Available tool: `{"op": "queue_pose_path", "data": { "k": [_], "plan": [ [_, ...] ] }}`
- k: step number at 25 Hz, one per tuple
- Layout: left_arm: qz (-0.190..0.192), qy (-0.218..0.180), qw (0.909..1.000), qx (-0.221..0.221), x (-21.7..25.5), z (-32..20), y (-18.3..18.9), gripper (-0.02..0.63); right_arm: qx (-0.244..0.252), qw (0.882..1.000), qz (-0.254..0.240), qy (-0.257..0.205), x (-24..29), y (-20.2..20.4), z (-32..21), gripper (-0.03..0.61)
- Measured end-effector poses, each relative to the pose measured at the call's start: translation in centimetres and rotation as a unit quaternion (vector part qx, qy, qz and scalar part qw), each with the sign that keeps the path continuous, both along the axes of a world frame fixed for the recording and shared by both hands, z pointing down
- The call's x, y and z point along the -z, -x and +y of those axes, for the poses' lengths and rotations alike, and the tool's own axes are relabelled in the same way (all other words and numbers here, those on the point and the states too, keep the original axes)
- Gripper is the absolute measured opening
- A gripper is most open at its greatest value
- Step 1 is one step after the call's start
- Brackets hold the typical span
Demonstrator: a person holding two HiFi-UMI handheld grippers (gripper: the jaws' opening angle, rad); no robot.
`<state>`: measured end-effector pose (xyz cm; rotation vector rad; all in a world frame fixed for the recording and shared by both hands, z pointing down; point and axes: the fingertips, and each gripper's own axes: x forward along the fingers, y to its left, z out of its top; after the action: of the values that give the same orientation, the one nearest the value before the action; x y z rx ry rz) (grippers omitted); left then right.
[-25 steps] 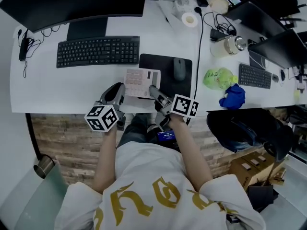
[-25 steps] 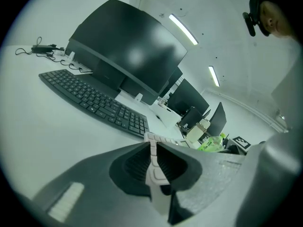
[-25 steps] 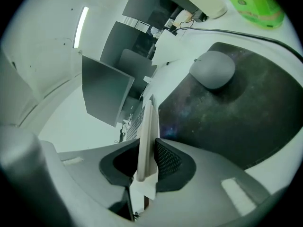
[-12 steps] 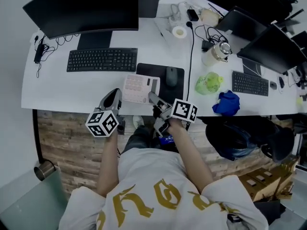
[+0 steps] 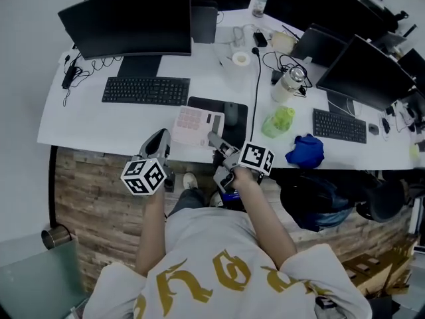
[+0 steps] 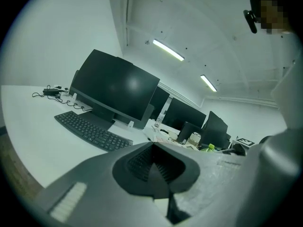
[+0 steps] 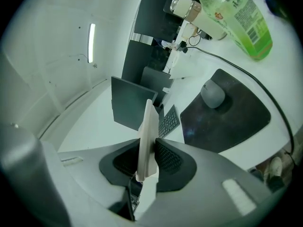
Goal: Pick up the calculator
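Up close, right hand-held gripper (image 7: 146, 161) clamps calculator (image 7: 149, 126) edgewise

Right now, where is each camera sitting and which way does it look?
Head view: on the person's head, looking steeply down at the white desk, both forearms, left gripper and right gripper.
Left gripper view: on the left gripper, looking along its shut jaws toward a black keyboard.
Right gripper view: on the right gripper, looking along jaws clamped on the flat pale calculator, toward a grey computer mouse.
Shared: head and right gripper views both show calculator and mouse.
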<state>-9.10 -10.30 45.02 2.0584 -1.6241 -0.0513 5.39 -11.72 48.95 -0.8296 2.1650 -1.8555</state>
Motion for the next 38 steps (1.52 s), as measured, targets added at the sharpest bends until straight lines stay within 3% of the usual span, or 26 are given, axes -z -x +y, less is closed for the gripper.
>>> {"op": "queue_pose_path", "data": {
  "k": [12, 38],
  "plan": [
    [-0.004, -0.024, 0.9995, 0.022, 1.4, 2.5, -0.6, 0.002, -0.001, 1.0, -0.014, -0.022, 1.9, -1.1, 0.9, 0.097],
    [-0.007, -0.02, 0.9996, 0.02, 1.4, 3.2, -0.6, 0.002, -0.006, 1.0, -0.019, -0.023, 2.2, -1.2, 1.4, 0.097]
  ]
}}
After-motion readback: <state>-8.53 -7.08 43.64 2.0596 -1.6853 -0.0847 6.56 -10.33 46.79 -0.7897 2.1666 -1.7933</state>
